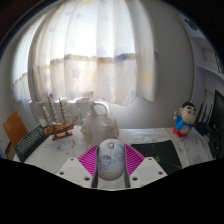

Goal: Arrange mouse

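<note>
A white computer mouse (110, 160) with small blue cartoon drawings sits between my two fingers. The pink pads (90, 158) press against its left and right sides with no gap showing. My gripper (110, 162) is shut on the mouse and holds it above the near part of the white table (60, 148). The mouse's front end points away from me, toward the window.
A black mat (157, 150) lies on the table just right of the fingers. Beyond them stand a clear glass jug (97, 124), a wooden model ship (60, 118) to the left and a cartoon figure (184, 122) to the right. A dark screen edge (216, 115) stands far right.
</note>
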A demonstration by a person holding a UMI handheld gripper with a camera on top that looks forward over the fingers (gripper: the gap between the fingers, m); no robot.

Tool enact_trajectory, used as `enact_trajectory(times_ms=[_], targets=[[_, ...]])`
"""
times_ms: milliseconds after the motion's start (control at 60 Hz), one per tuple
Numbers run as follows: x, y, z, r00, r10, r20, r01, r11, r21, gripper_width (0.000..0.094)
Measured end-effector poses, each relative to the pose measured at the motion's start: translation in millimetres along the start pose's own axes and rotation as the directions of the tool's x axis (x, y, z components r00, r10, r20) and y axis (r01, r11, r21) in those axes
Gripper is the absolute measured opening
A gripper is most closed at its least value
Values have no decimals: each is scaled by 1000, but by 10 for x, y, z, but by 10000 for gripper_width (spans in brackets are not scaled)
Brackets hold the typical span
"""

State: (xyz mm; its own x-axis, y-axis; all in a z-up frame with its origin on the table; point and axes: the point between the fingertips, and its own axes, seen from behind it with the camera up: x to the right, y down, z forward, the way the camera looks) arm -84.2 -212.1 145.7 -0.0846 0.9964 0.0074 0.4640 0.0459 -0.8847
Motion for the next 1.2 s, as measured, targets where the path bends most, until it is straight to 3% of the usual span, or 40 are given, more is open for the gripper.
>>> enact_trajectory(times_ms=[167, 483, 600, 633, 683, 717, 967, 1200], targets=[[1244, -64, 429, 996, -4, -88, 4, 1000, 6, 358], [2070, 1069, 1313, 997, 14, -71, -25, 988, -153, 404], [2070, 1158, 1326, 998, 49, -40, -55, 984, -171, 533], [2052, 1157, 1296, 998, 52, -28, -56, 981, -186, 638], [2068, 1108, 1211, 998, 52, -35, -58, 979, -197, 872], [2076, 1035, 1114, 998, 49, -42, -56, 979, -196, 821], [1694, 510, -353, 997, 54, -60, -65, 977, -205, 852], [1160, 524, -1659, 996, 54, -68, -70, 962, -264, 850]])
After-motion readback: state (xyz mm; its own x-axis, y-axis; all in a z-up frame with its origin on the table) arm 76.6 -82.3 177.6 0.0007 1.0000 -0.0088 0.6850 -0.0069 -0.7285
